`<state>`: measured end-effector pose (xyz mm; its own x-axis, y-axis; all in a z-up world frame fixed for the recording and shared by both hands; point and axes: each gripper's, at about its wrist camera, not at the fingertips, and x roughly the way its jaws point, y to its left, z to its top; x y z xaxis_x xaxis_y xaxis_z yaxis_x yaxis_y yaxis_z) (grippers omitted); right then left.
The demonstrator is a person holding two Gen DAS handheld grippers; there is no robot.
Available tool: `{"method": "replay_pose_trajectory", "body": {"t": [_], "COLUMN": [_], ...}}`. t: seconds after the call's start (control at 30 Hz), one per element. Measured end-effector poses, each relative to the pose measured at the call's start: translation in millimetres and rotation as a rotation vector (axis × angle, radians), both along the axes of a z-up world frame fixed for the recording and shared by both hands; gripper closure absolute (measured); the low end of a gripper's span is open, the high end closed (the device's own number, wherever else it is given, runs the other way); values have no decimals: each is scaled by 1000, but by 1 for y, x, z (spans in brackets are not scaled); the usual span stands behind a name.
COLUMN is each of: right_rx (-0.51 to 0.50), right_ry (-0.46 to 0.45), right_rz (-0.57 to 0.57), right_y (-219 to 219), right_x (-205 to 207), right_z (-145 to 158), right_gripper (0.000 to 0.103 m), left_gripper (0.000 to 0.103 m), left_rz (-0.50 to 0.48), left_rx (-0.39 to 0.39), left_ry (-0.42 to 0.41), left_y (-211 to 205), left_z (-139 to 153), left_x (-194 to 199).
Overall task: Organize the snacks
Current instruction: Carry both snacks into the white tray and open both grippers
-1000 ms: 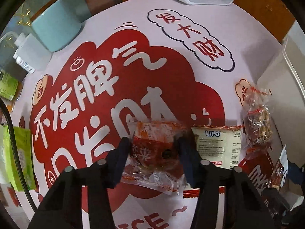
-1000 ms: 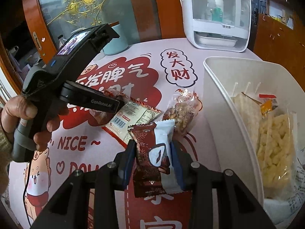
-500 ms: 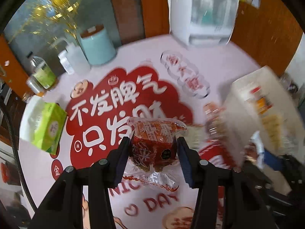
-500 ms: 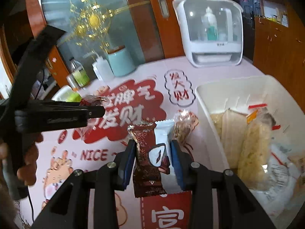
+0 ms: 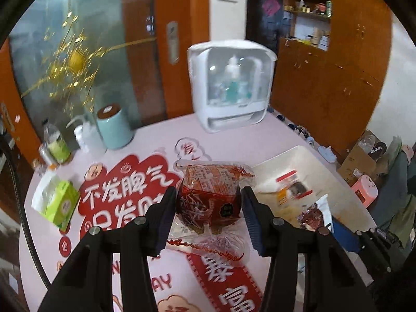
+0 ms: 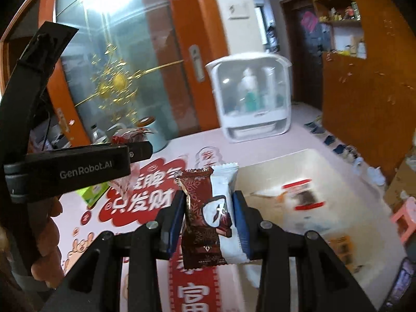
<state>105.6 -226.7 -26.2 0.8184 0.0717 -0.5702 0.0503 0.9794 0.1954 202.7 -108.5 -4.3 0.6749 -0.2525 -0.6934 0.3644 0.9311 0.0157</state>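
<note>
Each gripper (image 5: 208, 208) is black, with blue finger pads (image 6: 240, 223), silver screws and white GenRobot.AI lettering.

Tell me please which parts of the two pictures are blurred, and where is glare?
Left wrist view: the red snack packet is sharp; the white bin and gold ornament are smeared. Right wrist view: the brown-and-white snack bar is sharp, the bin smeared; glare whitens the glass door.

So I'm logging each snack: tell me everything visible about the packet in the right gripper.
The packet is a glossy wrapper, dark brown with a snowflake pattern on one side and white on the other, with crimped serrated ends. It stands upright, clamped at mid-height in the right gripper, lifted clear of the table. Nothing else touches it.
</note>
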Motion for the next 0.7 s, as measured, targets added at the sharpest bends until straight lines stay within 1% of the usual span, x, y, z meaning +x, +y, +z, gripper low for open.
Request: {"method": "replay_pose_trajectory", "body": {"t": [0.17, 0.23, 0.37, 0.5, 0.7], "right_rx": [-30, -46, -46, -47, -58], "right_ry": [-17, -12, -1, 20, 39], "right_rz": [-87, -125, -186, -217, -231], "right_y": [-36, -51, -80, -100, -117], "right_x": [-11, -13, -15, -15, -14], "right_z": [11, 13, 12, 8, 2], "right_gripper": [65, 65, 65, 65, 64], "left_gripper": [54, 54, 54, 54, 53], "left_rz": [-58, -71, -86, -108, -131], "left_rx": [-15, -18, -29, -36, -17], "left_ry": [-6, -9, 8, 35, 55], "left_y": [-40, -54, -77, -100, -122], "left_z": [7, 9, 6, 1, -10], "left_x": [-10, -12, -12, -11, -9]}}
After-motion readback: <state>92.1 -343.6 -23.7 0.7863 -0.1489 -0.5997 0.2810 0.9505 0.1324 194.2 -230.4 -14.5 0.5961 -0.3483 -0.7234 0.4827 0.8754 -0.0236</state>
